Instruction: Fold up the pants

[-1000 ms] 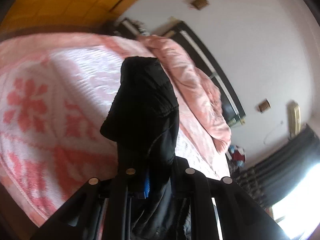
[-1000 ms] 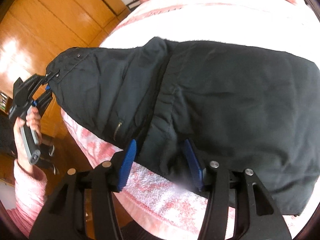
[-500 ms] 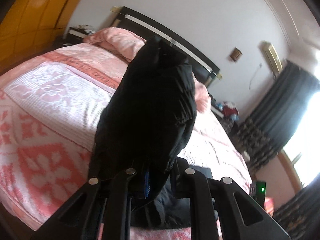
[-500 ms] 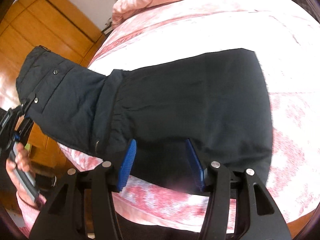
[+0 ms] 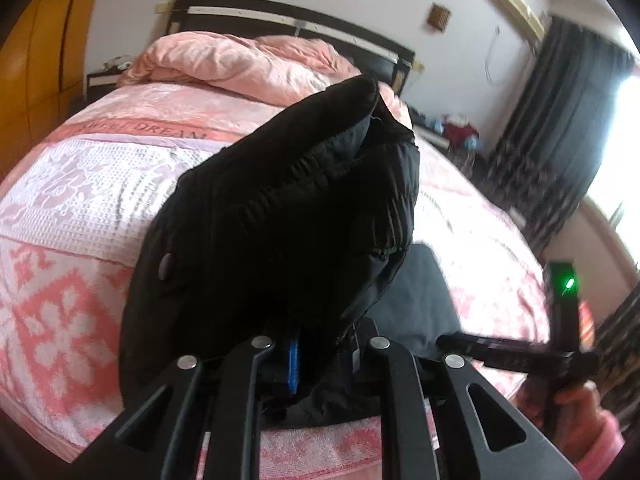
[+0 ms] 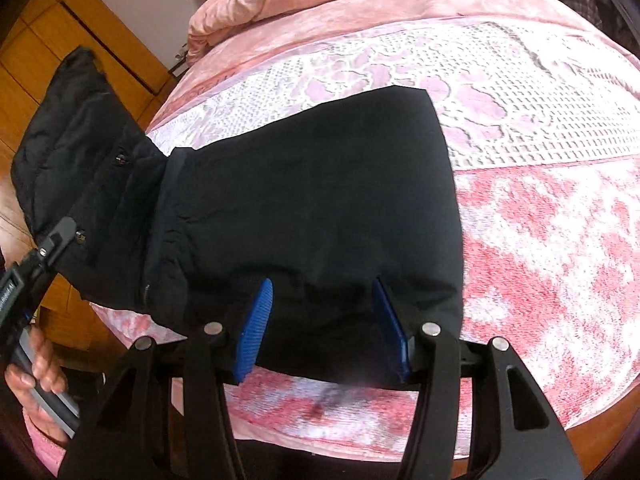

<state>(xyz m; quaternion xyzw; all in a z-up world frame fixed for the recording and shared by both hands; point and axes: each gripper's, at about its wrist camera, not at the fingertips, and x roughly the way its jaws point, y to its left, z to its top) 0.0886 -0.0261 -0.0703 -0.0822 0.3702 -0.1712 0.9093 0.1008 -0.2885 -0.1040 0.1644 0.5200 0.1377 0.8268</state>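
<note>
Black pants [image 6: 312, 200] lie partly folded on the pink bed [image 6: 540, 240]. My left gripper [image 5: 320, 356] is shut on the waist end of the pants [image 5: 280, 220] and holds it lifted above the bed, so the cloth drapes over the fingers. In the right wrist view the left gripper [image 6: 52, 244] shows at the left edge, clamped on the raised waistband. My right gripper [image 6: 324, 320] is open, its blue pads [image 6: 256, 328] on either side of the near edge of the flat part of the pants, not closed on it.
A rumpled pink duvet [image 5: 240, 64] lies at the dark headboard [image 5: 288, 20]. A wooden wardrobe [image 6: 80, 32] stands to the left of the bed. Dark curtains [image 5: 560, 120] hang by a bright window on the right. The bed's wooden front edge [image 6: 592, 432] is close.
My left gripper has swung the lifted waist end toward the right, over the flat part of the pants. The right gripper has stayed open at the near edge.
</note>
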